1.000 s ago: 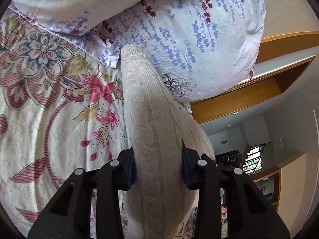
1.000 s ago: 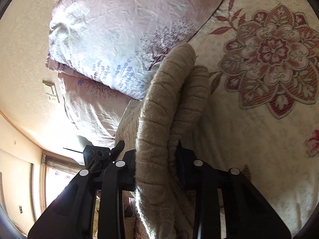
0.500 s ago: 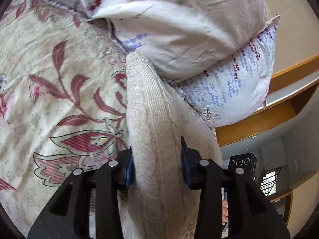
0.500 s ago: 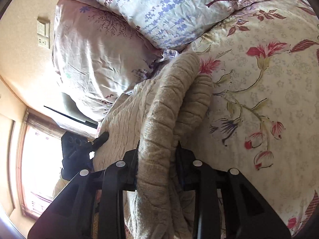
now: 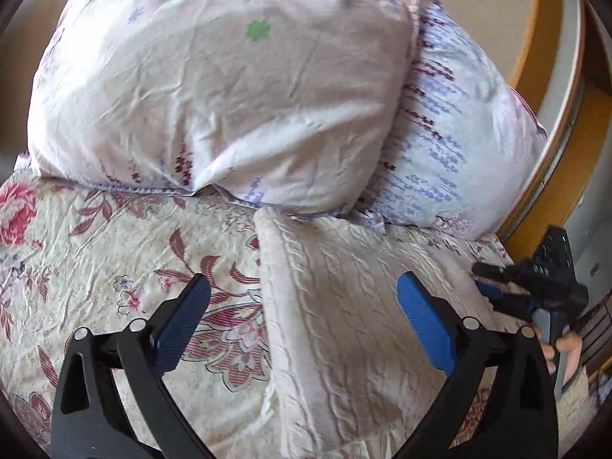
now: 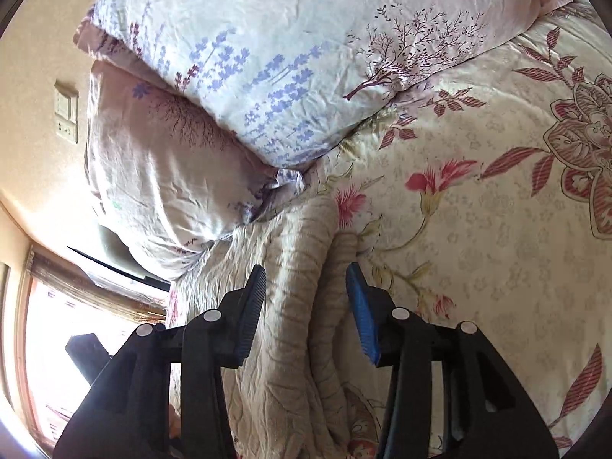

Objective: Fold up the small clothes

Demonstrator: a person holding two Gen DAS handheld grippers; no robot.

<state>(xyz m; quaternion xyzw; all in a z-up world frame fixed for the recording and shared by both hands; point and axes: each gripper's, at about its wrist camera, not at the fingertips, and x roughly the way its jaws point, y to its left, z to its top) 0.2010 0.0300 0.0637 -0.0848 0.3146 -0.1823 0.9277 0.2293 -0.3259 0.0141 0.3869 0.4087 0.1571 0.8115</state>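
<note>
A bed with a floral bedspread (image 5: 114, 267) fills both views, two pale printed pillows (image 5: 214, 107) stacked at its head against a beige wall. Over it the left gripper (image 5: 302, 306) has its blue pads spread as wide as they go, the jaws opening, with nothing pressed between them; half a second ago they were clamped on a raised fold of the cream cable-knit sweater (image 5: 344, 306). The right gripper (image 6: 306, 306) is opening too: its pads stand just clear of the thick rolled edge of the sweater (image 6: 290, 298), which still lies between them but is no longer squeezed.

The sweater now lies flat on the bedspread as a folded rectangle, its far edge touching the lower pillow, where a moment before it hung bunched and lifted. Seen from the left wrist, the right gripper (image 5: 535, 287) sits at the sweater's far side with a hand (image 5: 562, 348) behind it.

By my reading, this fold is laid down and released; smoothing, or another fold, probably comes next.
</note>
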